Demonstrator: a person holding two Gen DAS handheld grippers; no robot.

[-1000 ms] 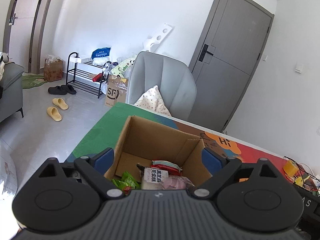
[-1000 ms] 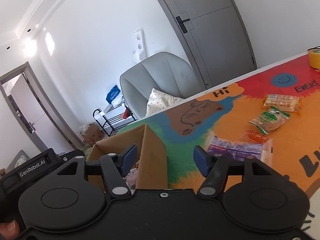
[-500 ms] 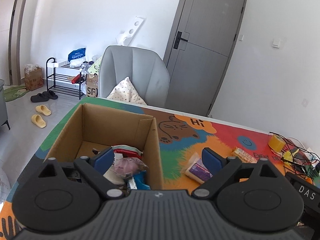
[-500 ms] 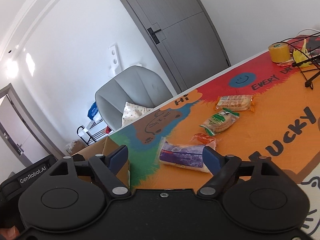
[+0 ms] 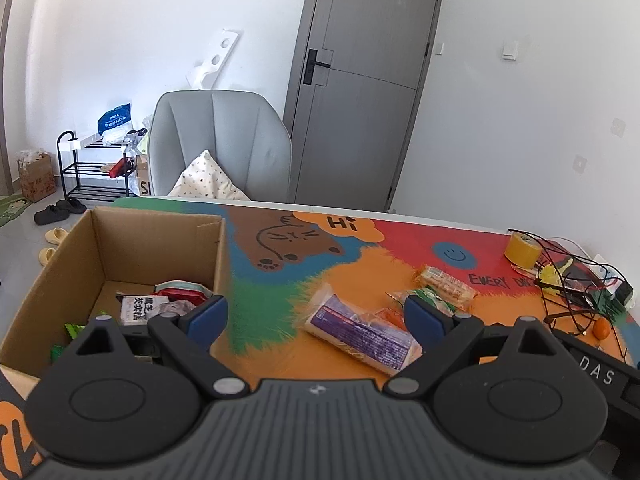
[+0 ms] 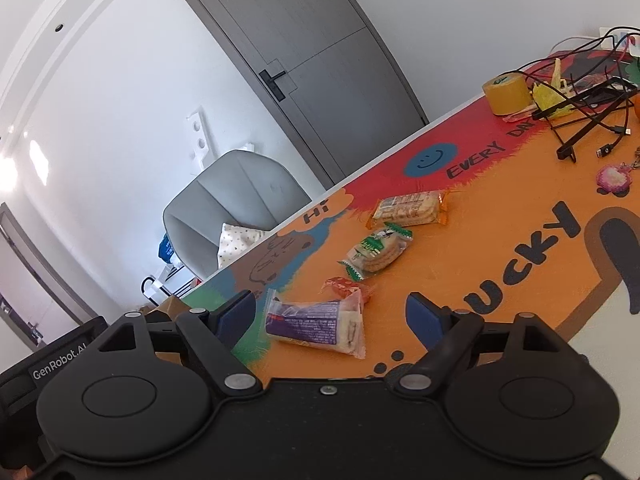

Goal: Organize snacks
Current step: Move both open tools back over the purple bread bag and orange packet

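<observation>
An open cardboard box point(image 5: 100, 248) with several snack packets inside stands on the left of the colourful table mat point(image 5: 360, 248). Loose on the mat lie a purple-labelled packet point(image 5: 360, 334) point(image 6: 316, 324), a small orange packet point(image 6: 346, 286), a green-trimmed biscuit pack point(image 6: 376, 250) and a long cracker pack point(image 5: 446, 282) point(image 6: 408, 208). My left gripper point(image 5: 316, 318) hangs open above the mat, just short of the purple packet and right of the box. My right gripper point(image 6: 332, 318) is open too, the purple packet lying beyond and between its blue pads point(image 6: 424, 316), untouched.
A yellow tape roll point(image 5: 520, 250) point(image 6: 506, 94), tangled black cables point(image 6: 580, 120), a small orange fruit point(image 5: 601, 328) and a pink keychain point(image 6: 614, 178) crowd the mat's right end. A grey chair point(image 5: 220, 144) with a cushion stands behind the table, a shoe rack point(image 5: 92, 168) beyond.
Both grippers have swung right, away from the box and toward the loose snacks. The right gripper's jaws have spread wider. The purple packet now sits nearer in both views.
</observation>
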